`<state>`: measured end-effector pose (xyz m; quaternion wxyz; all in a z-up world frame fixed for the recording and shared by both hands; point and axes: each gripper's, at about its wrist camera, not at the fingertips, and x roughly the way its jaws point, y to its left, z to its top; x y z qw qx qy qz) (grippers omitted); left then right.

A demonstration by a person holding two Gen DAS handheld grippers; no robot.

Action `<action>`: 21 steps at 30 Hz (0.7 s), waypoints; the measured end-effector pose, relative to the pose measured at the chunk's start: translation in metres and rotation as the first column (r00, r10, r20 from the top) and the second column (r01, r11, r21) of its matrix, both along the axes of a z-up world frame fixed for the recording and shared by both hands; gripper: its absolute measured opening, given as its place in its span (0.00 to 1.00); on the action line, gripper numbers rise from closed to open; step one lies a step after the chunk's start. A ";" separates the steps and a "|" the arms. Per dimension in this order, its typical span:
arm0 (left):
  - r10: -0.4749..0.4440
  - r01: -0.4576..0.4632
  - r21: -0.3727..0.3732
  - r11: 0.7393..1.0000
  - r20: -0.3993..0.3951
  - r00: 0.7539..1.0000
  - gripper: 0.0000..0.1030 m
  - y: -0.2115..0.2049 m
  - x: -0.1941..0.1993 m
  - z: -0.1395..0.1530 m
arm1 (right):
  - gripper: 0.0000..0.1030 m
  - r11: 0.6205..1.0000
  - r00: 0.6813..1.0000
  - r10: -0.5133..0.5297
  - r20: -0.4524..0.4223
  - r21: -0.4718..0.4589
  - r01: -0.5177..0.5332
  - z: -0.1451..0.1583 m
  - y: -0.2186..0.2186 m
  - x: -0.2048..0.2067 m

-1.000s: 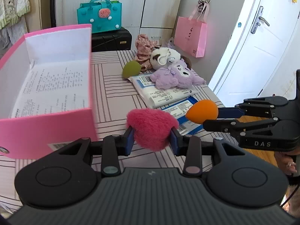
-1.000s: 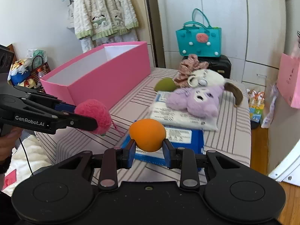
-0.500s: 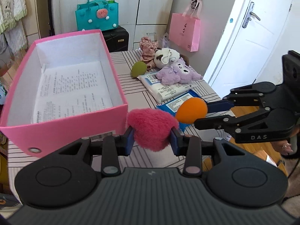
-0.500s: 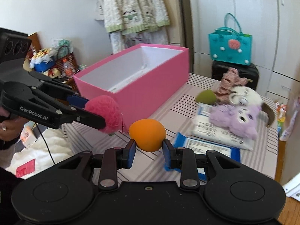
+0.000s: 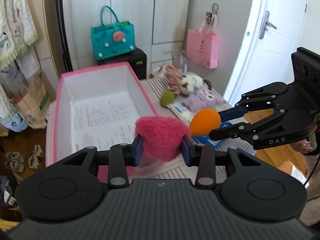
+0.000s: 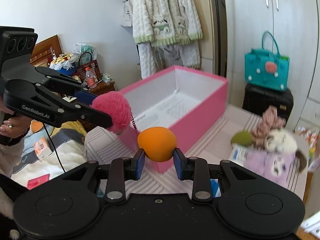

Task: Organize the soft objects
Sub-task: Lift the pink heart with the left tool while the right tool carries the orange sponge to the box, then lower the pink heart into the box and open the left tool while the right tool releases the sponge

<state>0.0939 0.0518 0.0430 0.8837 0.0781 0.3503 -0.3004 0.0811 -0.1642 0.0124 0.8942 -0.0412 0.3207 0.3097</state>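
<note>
A bedroom with white cupboards surrounds a striped table, and on it stands a long pink box with a white lining and a printed sheet on its bottom. The box's long axis runs from near to far in the left wrist view; in the right wrist view it runs diagonally away to the right.

The left gripper is clamped on a fluffy pink heart, held above the near right corner of the box. The heart's broad lobes face up and its narrow end points down between the blue pads. From the right wrist view the left gripper comes in from the left, and a thin cord hangs below the heart, which the left view does not show.

The right gripper is clamped on an orange sponge, egg-shaped with its long axis lying across between the pads. In the left wrist view the sponge sits just right of the heart, nearly touching it, with its rounded end pointing left.

Farther right on the table lie a green sponge, a purple plush toy and a white plush toy; all are blurred. A teal bag rests on a black case against the cupboards. Only the left view shows the pink bag hanging beside the white door; only the right view shows the knitted cardigan on the wall and the bed at the left.
</note>
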 end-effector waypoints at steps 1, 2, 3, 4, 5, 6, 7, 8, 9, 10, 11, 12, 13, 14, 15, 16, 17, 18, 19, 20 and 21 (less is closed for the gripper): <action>0.006 -0.006 -0.002 1.000 0.008 1.000 0.37 0.002 0.004 0.001 | 0.35 1.000 1.000 0.005 0.013 -0.006 -0.005 0.002 0.003 0.005; 0.013 -0.013 -0.008 1.000 0.010 1.000 0.37 0.004 0.010 0.001 | 0.35 1.000 1.000 0.008 0.028 -0.016 -0.008 0.004 0.007 0.011; 0.021 -0.021 -0.017 1.000 0.006 1.000 0.37 0.007 0.017 0.000 | 0.35 1.000 0.999 0.011 0.046 -0.029 -0.010 0.006 0.010 0.016; 0.030 -0.030 -0.029 0.999 0.001 1.000 0.37 0.009 0.025 -0.001 | 0.35 0.999 0.997 0.016 0.071 -0.050 -0.012 0.008 0.016 0.023; 0.040 -0.040 -0.037 0.999 0.002 0.999 0.37 0.011 0.033 -0.003 | 0.35 0.998 0.996 0.021 0.088 -0.066 -0.015 0.010 0.020 0.030; 0.054 -0.054 -0.038 0.998 0.008 0.998 0.37 0.012 0.040 -0.004 | 0.35 0.996 0.994 0.033 0.104 -0.086 -0.024 0.011 0.026 0.039; 0.083 -0.082 -0.029 0.996 0.024 0.996 0.37 0.013 0.050 -0.006 | 0.35 0.995 0.993 0.043 0.113 -0.099 -0.031 0.013 0.031 0.048; 0.106 -0.106 -0.010 0.994 0.036 0.994 0.37 0.013 0.057 -0.009 | 0.35 0.993 0.991 0.054 0.120 -0.115 -0.040 0.013 0.036 0.059; 0.128 -0.129 0.022 0.991 0.045 0.991 0.37 0.012 0.069 -0.013 | 0.35 0.989 0.990 0.063 0.124 -0.139 -0.046 0.010 0.041 0.071; 0.140 -0.142 0.043 0.989 0.036 0.989 0.37 0.013 0.082 -0.017 | 0.35 0.986 0.990 0.064 0.125 -0.162 -0.043 0.008 0.047 0.082; 0.144 -0.144 0.048 0.988 0.013 0.990 0.37 0.014 0.095 -0.019 | 0.35 0.980 0.990 0.064 0.125 -0.195 -0.039 0.005 0.054 0.094; 0.143 -0.142 0.047 0.989 -0.018 0.990 0.37 0.014 0.108 -0.022 | 0.35 0.975 0.991 0.066 0.117 -0.217 -0.040 0.002 0.059 0.107; 0.146 -0.145 0.041 0.989 -0.041 0.988 0.37 0.017 0.118 -0.023 | 0.35 0.972 0.992 0.071 0.106 -0.229 -0.045 0.000 0.064 0.119; 0.153 -0.151 0.036 0.988 -0.055 0.987 0.37 0.018 0.132 -0.025 | 0.35 0.969 0.992 0.076 0.101 -0.242 -0.050 -0.001 0.068 0.129; 0.164 -0.162 0.040 0.986 -0.049 0.985 0.37 0.018 0.142 -0.026 | 0.35 0.962 0.991 0.085 0.106 -0.268 -0.054 -0.002 0.074 0.140; 0.185 -0.183 0.053 0.982 -0.027 0.982 0.37 0.018 0.154 -0.027 | 0.35 0.950 0.988 0.100 0.118 -0.307 -0.059 -0.004 0.081 0.150; 0.205 -0.205 0.072 0.976 0.006 0.979 0.37 0.017 0.162 -0.029 | 0.35 0.937 0.985 0.117 0.130 -0.344 -0.066 -0.006 0.088 0.160; 0.215 -0.217 0.091 0.972 0.030 0.976 0.37 0.015 0.170 -0.030 | 0.35 0.924 0.982 0.135 0.135 -0.376 -0.075 -0.009 0.092 0.167; 0.219 -0.222 0.105 0.969 0.038 0.975 0.37 0.014 0.181 -0.033 | 0.35 0.908 0.979 0.153 0.134 -0.410 -0.085 -0.012 0.096 0.177; 0.220 -0.221 0.109 0.969 0.023 0.975 0.37 0.014 0.191 -0.035 | 0.35 0.894 0.978 0.164 0.127 -0.439 -0.093 -0.016 0.100 0.187; 0.218 -0.217 0.106 0.970 0.000 0.976 0.37 0.015 0.200 -0.038 | 0.35 0.883 0.979 0.169 0.115 -0.459 -0.099 -0.020 0.101 0.196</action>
